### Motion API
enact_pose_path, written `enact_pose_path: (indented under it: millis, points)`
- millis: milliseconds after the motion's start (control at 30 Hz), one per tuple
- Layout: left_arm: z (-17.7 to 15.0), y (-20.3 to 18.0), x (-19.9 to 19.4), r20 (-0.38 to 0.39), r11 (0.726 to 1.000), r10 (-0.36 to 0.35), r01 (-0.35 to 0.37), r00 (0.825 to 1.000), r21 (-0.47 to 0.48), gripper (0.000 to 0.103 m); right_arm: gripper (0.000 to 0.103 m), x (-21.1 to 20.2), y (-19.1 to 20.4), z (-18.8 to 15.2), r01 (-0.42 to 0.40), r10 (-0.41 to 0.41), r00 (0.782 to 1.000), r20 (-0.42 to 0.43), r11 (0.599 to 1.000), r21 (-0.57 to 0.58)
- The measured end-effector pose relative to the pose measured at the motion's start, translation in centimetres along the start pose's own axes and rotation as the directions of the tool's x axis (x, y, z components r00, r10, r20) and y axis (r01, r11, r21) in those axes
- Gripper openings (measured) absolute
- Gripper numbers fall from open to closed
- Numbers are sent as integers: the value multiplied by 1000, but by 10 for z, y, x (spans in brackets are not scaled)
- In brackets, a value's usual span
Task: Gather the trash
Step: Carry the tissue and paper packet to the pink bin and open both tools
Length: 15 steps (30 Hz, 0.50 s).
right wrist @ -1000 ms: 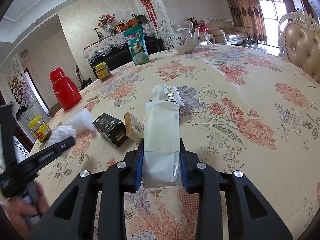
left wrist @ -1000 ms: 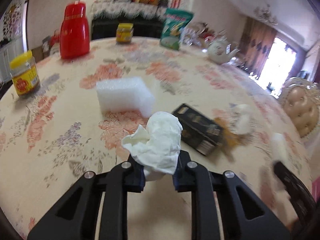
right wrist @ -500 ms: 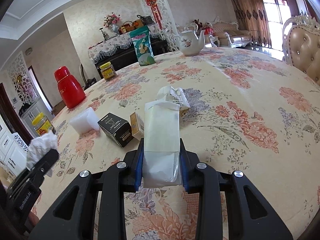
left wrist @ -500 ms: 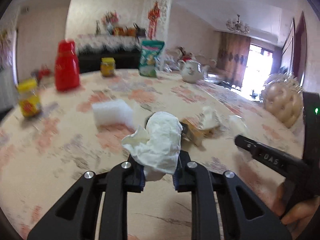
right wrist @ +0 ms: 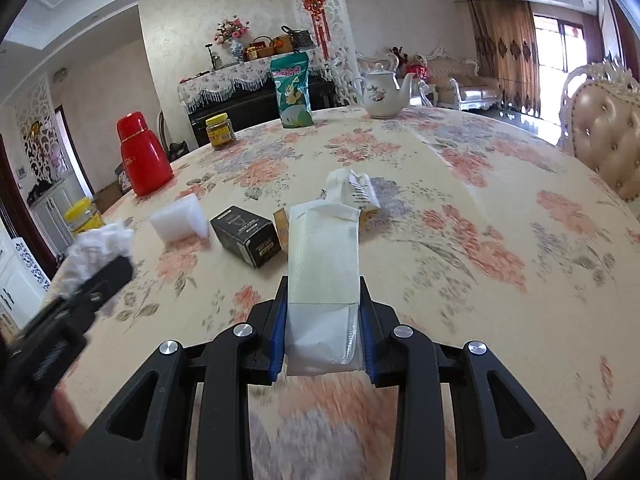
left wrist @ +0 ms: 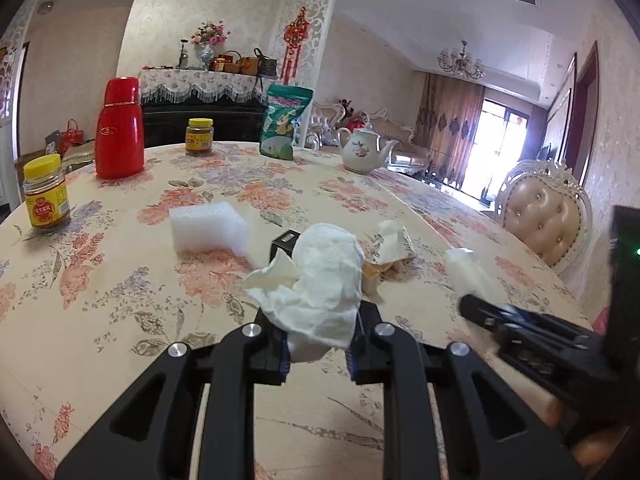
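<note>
Nearest in the left wrist view, the left gripper [left wrist: 318, 338] is clamped tight on a crumpled white tissue [left wrist: 316, 280], which bulges up and forward out of the jaws above the worktop [left wrist: 100, 320] with its floral cloth. In the right wrist view, the right gripper [right wrist: 322, 332] is closed on a flat white packet [right wrist: 322, 280] that stands lengthwise between the blue-edged pads and reaches forward over the cloth. Each gripper also shows in the other's view: the right one as a blurred black shape at the near right, the left one with its tissue at the near left. Beyond the held pieces, near the middle of the worktop, lie more bits of trash: a black box [right wrist: 246, 236] on its side, a small tan carton [right wrist: 281, 226] just beside it on the right, and a torn white wrapper with print [right wrist: 352, 190] just behind the packet's far end. A white foam block [left wrist: 208, 228] sits left of the box. Farther left a yellow-lidded jar [left wrist: 45, 196] stands near the edge. At the far side stand a red flask [left wrist: 119, 130], a second jar [left wrist: 199, 136], a green snack bag [left wrist: 285, 126] and a white teapot [left wrist: 366, 152]. A padded chair [left wrist: 548, 224] stands off the right edge.
</note>
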<state>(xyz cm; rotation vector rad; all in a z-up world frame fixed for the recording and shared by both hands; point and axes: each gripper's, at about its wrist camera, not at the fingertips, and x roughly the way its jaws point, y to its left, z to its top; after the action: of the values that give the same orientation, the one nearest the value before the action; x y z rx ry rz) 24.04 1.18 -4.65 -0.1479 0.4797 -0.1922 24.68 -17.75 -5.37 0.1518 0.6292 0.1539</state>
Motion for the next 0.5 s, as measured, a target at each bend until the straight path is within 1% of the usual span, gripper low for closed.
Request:
enact_pose_path:
  millis: [133,200,267,333,400,467,500]
  points:
    - [-2,-6,-3,10,1000,-10,10,1000,26,20,30,-34,-12,-12,16,-16,1000,27,1000,-5]
    - [-4,-9,-1,-7,999,-40,40,999,24,20,30,-53,-25,-23,18,-18,999,42,1000,15]
    - [-7,-18,0,-22,997,-53,54,998,46,20,31,-65,-36,-31,26,-27,999,47,999,29]
    - [-10,-32,-1,-27,994,-68,70,997,78,20,31,-79,-51,-41,28,-31,998,49,998,49]
    - [-13,-52,-5,-35,988,-100,104,994,116,20,31,-91,-65,-49,36,-39,998,53,997,64]
    - [-17,-72,-8,-47,978,-132,138,990,155,20,31,-102,-79,-55,45,-49,997,57,996,77]
    - [-20,-88,-10,-59,969,-155,163,986,185,20,31,-109,-89,-59,51,-57,996,61,995,88]
